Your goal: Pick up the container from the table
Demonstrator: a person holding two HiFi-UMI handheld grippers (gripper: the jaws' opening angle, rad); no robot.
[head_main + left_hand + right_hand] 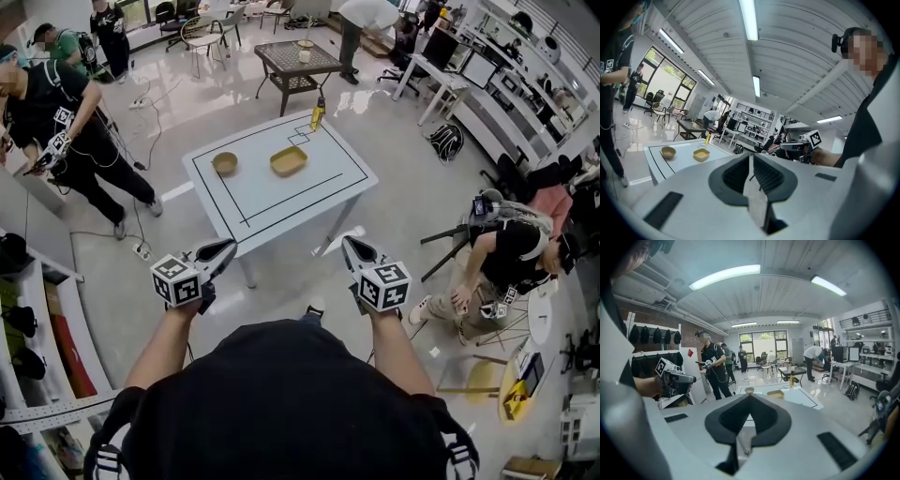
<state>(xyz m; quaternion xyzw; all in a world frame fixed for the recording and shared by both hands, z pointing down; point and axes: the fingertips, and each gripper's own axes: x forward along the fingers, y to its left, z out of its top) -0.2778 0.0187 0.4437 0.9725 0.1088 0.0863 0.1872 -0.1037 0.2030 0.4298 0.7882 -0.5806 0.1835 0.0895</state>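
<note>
In the near half of the head view, the left gripper (228, 247) and right gripper (348, 244) hang in the air side by side, short of the white square table with black line markings (281, 202). Neither touches anything. The shallow yellow rectangular container (289, 161) sits toward the table's far side, inside the drawn outline. A round tan wooden-looking bowl (225, 163) is near it on the left, apart from it. A slim yellow bottle (318, 114) stands upright at the far edge.

Left gripper view: the tongs (751, 155) are pressed together with nothing between them. The container (701, 154) lies well beyond the tips, off to the left, with the bowl (668, 152) left of it.

Right gripper view: the tongs (749, 395) are likewise pressed together and empty. The container (775, 393) shows just over the tip line, slightly right (far off, not touching). The bowl (749, 390) is to its left and the bottle (791, 379) beyond it on the right.
</note>
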